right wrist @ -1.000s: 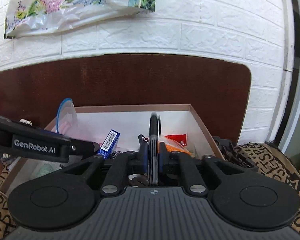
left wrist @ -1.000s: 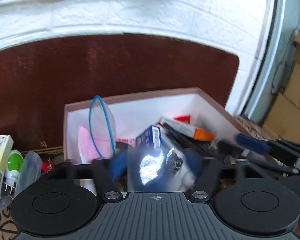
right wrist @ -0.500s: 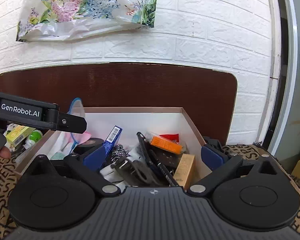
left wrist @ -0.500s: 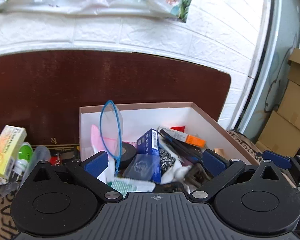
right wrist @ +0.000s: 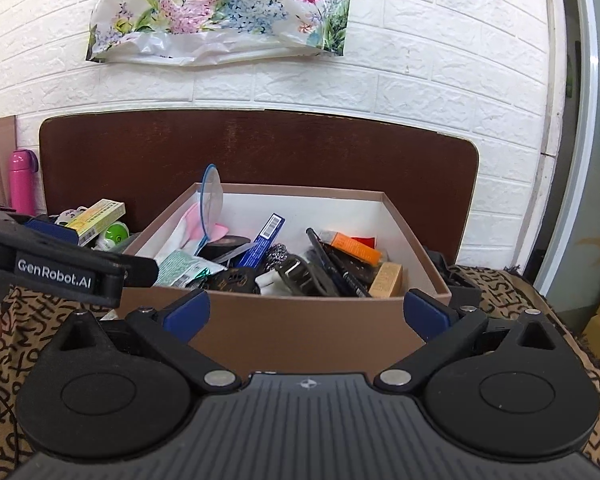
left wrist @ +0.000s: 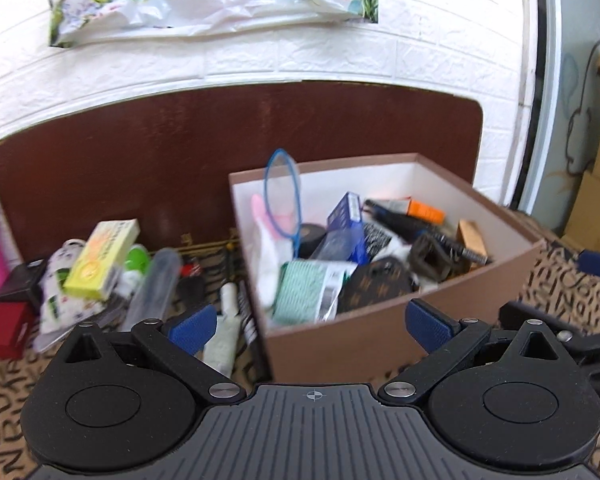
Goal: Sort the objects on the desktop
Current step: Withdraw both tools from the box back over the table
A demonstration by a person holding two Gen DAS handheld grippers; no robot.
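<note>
A brown cardboard box (left wrist: 384,340) (right wrist: 300,320) with white inner walls holds several items: a blue carton (left wrist: 348,216) (right wrist: 266,240), an orange box (right wrist: 352,250), a black tape roll (left wrist: 312,234), a green packet (left wrist: 308,290) and black pens (right wrist: 332,266). My left gripper (left wrist: 308,322) is open and empty, pulled back in front of the box's near left corner. My right gripper (right wrist: 304,314) is open and empty, in front of the box's near wall. The left gripper's arm (right wrist: 60,268) shows at the left of the right wrist view.
Left of the box lies a loose pile: a yellow-green carton (left wrist: 104,258) (right wrist: 100,214), a clear tube (left wrist: 156,284), a white tube (left wrist: 224,332), a red box (left wrist: 6,328). A pink bottle (right wrist: 22,182) stands by the brown backboard (left wrist: 140,160). A patterned cloth (right wrist: 540,312) covers the table.
Both grippers opened and let their items go into the box: the left a blue packet, the right a black pen. Both then pulled back out of the box; the left one swung left.
</note>
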